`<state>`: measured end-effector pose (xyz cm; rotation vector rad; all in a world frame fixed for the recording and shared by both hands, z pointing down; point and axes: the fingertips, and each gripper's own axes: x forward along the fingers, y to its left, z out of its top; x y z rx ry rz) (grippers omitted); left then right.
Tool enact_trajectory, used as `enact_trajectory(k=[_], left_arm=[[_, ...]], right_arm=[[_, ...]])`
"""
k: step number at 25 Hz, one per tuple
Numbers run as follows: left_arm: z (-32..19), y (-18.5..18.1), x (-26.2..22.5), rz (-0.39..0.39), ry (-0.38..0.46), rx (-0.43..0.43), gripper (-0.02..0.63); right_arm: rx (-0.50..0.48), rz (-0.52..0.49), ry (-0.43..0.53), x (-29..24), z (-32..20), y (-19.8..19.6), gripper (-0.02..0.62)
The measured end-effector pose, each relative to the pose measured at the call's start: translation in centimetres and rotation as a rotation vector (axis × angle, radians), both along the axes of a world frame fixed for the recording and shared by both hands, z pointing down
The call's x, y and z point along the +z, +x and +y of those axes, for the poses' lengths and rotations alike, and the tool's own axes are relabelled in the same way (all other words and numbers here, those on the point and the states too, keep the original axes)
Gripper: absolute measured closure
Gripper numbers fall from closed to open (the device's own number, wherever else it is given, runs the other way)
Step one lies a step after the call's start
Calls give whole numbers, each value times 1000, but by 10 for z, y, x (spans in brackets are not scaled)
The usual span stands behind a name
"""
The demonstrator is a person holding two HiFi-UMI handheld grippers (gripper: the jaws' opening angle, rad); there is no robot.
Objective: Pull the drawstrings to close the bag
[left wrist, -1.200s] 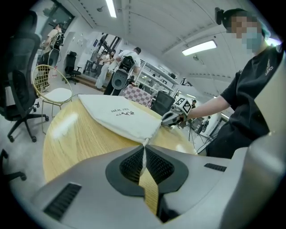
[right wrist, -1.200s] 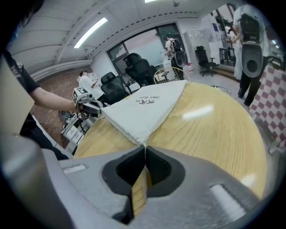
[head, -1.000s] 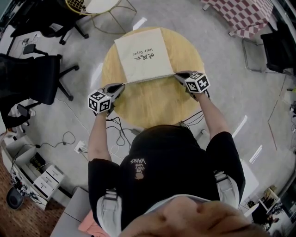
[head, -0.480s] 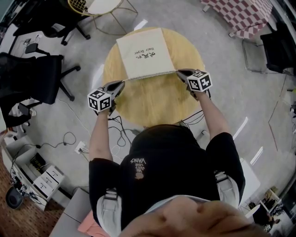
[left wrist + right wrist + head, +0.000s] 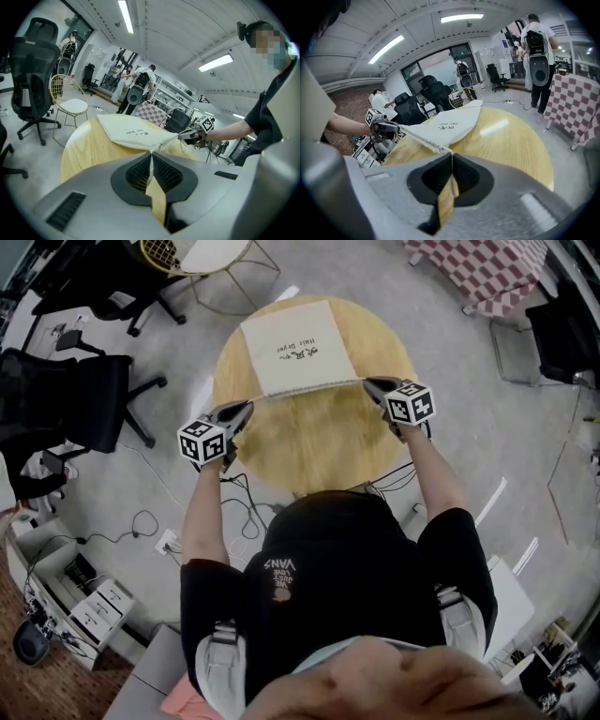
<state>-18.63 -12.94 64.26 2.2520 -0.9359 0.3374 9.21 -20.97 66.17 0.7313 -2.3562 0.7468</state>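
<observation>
A cream drawstring bag (image 5: 296, 348) with small dark print lies flat on the round wooden table (image 5: 319, 442); its mouth faces me. My left gripper (image 5: 246, 409) is shut on the left drawstring (image 5: 151, 161) at the table's left rim. My right gripper (image 5: 368, 384) is shut on the right drawstring (image 5: 445, 150) at the bag's right corner. The strings run taut along the bag's mouth between the two grippers. In the left gripper view the bag (image 5: 133, 133) is gathered toward my jaws; in the right gripper view the bag (image 5: 447, 126) stretches toward the other gripper.
Black office chairs (image 5: 70, 404) stand left of the table, a gold wire chair (image 5: 187, 254) behind it. A checkered cloth (image 5: 483, 263) is at the far right. Cables (image 5: 239, 498) trail on the floor below the table's near edge. People stand in the room's background (image 5: 536, 51).
Both grippers have drawn slightly further apart, right one to the right. The bag has shifted a little right and away, and its mouth edge is pulled straighter.
</observation>
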Motion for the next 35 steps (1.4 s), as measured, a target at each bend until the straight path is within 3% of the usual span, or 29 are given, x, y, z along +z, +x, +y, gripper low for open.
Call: enact_trajectory(k=[35], left_arm=[[23,-20,-45,121,21,-91,592]], right_arm=[[109,-59,56,-52,16,33,595]])
